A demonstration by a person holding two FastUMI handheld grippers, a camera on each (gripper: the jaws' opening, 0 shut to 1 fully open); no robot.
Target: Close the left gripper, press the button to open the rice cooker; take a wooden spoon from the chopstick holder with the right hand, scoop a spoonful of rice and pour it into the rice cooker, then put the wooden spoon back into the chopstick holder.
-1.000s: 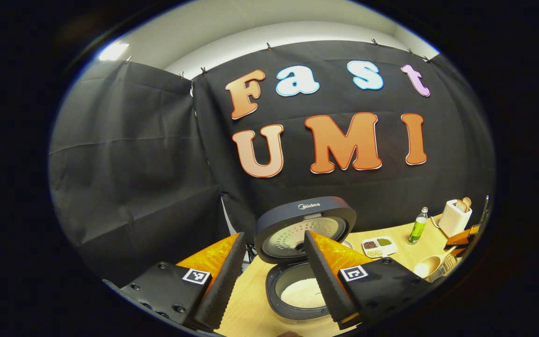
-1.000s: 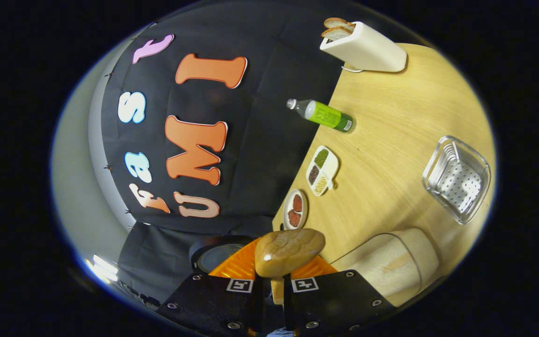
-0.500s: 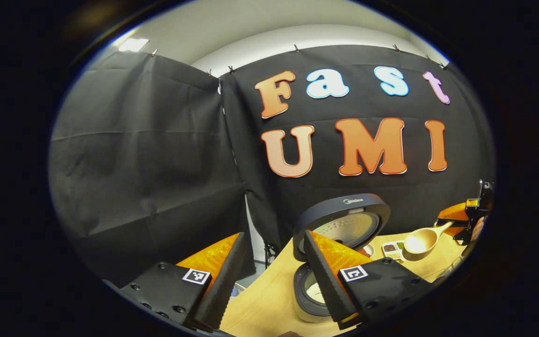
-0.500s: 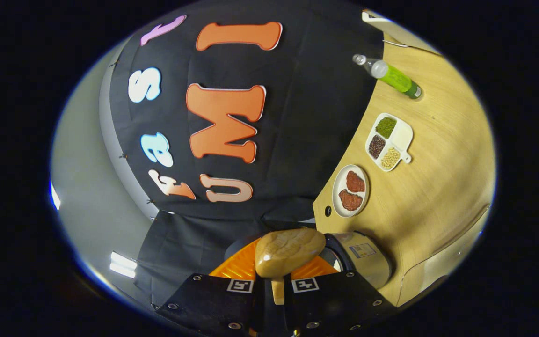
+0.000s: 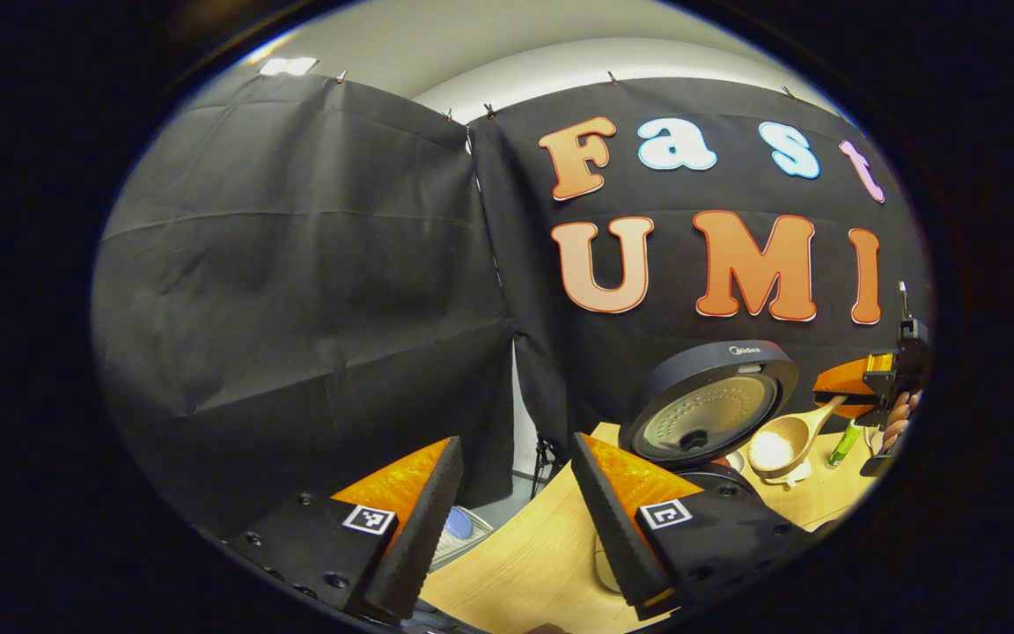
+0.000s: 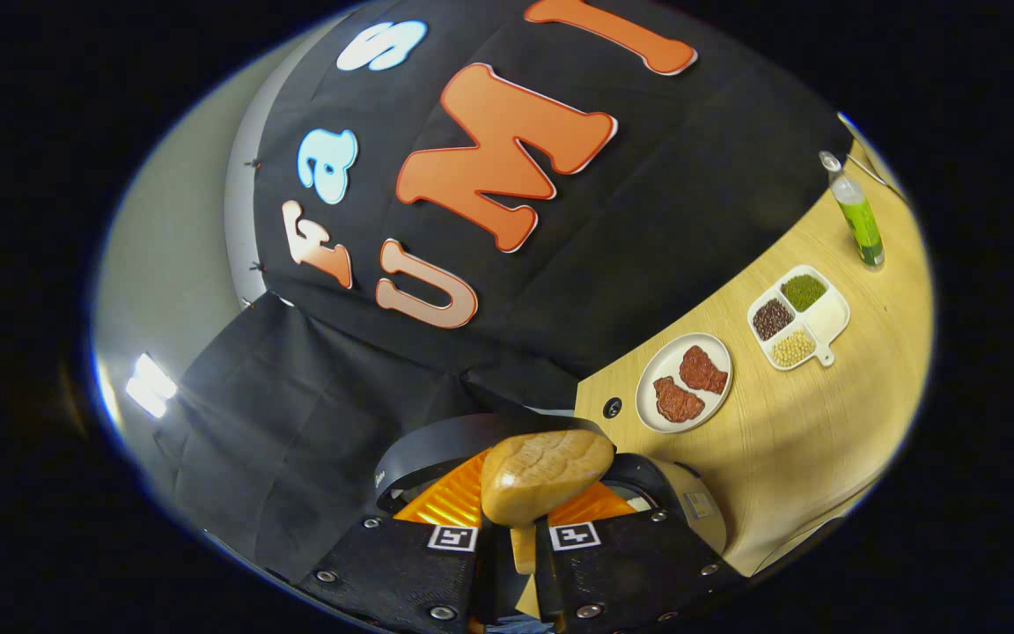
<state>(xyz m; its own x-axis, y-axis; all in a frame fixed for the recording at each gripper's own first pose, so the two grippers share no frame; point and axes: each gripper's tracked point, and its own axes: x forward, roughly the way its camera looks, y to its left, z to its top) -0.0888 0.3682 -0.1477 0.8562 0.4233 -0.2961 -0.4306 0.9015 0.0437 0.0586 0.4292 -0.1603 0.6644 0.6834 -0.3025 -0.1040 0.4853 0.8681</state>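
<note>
Your left claw (image 5: 511, 519) stands wide with nothing between its fingers, held above the near edge of the desk (image 5: 525, 563). Your right claw (image 6: 511, 550) is narrow, both fingers pressed on the handle of the wooden spoon (image 6: 545, 474), whose bowl juts out just past the fingertips. In the left gripper view that spoon's bowl carries a heap of white rice (image 5: 769, 451) and hangs beside the raised lid of the rice cooker (image 5: 708, 407), with your hand (image 5: 896, 421) on the right claw's grip behind it. In the right gripper view the cooker's dark lid and body lie directly under the spoon. Farther along the desk come a white plate with two reddish pieces (image 6: 683, 382), then a three-part dish of beans (image 6: 797, 317), and farthest a green bottle (image 6: 857, 217) standing near the booth wall.
</note>
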